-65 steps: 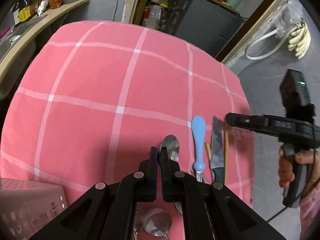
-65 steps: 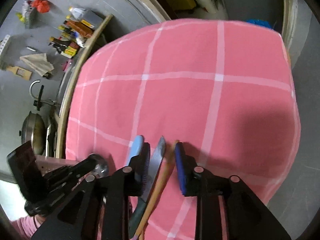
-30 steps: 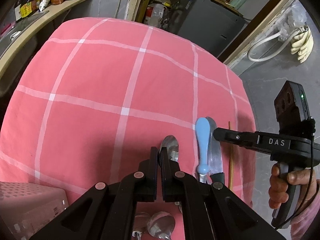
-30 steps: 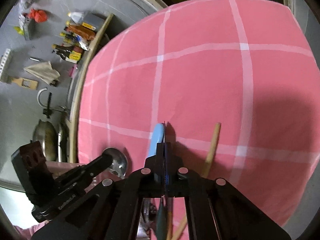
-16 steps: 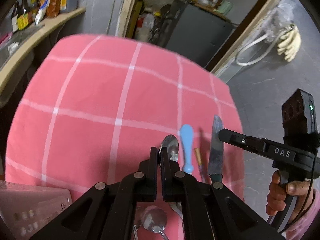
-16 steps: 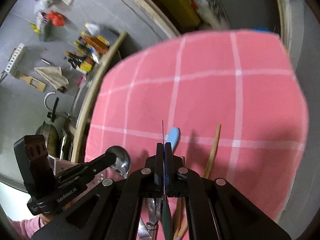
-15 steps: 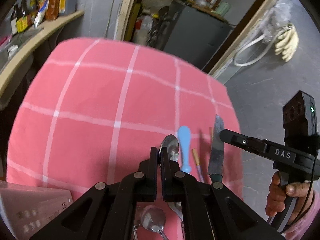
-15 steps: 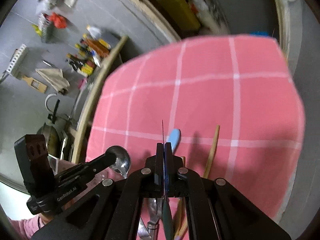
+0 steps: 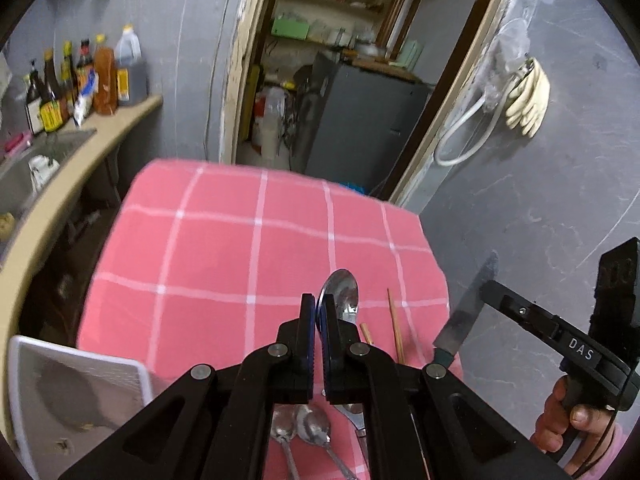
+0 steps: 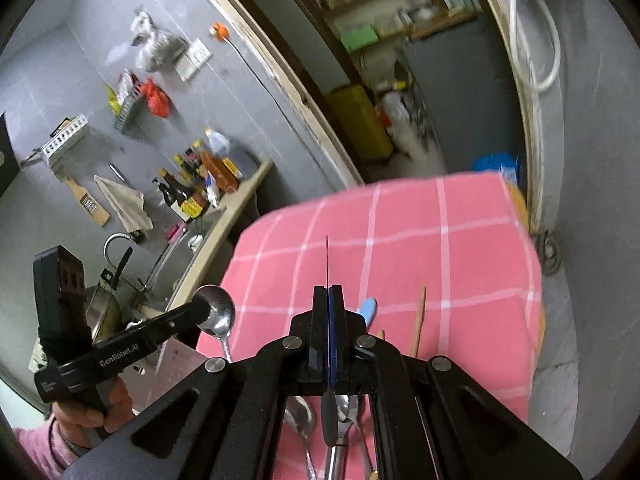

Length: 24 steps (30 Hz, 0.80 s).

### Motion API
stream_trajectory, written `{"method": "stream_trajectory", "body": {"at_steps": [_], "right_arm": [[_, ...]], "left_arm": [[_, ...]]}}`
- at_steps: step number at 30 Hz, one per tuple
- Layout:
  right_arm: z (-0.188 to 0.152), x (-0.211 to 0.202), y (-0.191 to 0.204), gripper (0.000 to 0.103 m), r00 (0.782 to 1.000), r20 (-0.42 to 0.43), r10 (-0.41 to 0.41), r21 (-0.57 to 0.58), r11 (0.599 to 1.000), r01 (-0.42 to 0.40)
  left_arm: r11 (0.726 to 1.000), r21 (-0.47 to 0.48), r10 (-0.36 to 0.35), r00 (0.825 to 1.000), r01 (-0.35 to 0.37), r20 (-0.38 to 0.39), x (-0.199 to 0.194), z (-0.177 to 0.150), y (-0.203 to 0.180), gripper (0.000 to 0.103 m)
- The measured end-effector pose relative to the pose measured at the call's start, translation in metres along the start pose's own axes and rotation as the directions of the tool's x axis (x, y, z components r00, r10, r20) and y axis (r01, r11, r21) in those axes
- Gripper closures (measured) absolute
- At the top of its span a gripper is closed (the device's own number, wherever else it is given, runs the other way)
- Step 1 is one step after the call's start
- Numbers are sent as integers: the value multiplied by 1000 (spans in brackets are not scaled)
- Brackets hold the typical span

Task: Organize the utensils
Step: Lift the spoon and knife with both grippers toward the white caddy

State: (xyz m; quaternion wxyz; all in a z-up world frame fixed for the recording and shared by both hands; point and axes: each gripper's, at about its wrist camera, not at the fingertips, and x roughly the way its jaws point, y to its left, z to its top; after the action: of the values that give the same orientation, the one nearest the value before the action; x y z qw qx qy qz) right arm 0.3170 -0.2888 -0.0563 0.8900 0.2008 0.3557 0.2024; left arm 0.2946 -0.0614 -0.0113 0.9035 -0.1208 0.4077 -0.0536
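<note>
With the left gripper jaws pinching a spoon and the right gripper jaws pinching a knife by its blade, either utensil could slip and drop onto the bench.

Light level: dim, even indoor light; source not visible.
Shadows: soft and faint on the cloth.
Glare: small highlights on the spoon bowl; dull sheen on the knife blade.
Blur: motion blur on the cloth's far edge and background, stronger in the right view.
Sharpness: gripper bodies crisp.
Distortion: strong fisheye; door frame bows; corners black.
</note>
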Motion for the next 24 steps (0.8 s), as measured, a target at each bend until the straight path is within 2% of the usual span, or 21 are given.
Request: {"method": "stream_trajectory", "body": {"at_steps": [6,11,17,24], "right_arm": [[19,-30,45,102,997,75,14,-71,997,-9],[34,-49,87,102,989,129,75,-131,990,-58],[40,-54,144,102,970,164,178,-197,970,-145],[21,-32,190,102,956,148,255,-240,947,-215]], "left_arm": [[999,30,20,994,-23,106,-48,15,7,100],[996,48,63,976,-74,207,-93,31,25,100],[982,41,162,939,-183,303,-141,40,59,100],[948,31,286,893,-316,348,-160,28,87,100]]}}
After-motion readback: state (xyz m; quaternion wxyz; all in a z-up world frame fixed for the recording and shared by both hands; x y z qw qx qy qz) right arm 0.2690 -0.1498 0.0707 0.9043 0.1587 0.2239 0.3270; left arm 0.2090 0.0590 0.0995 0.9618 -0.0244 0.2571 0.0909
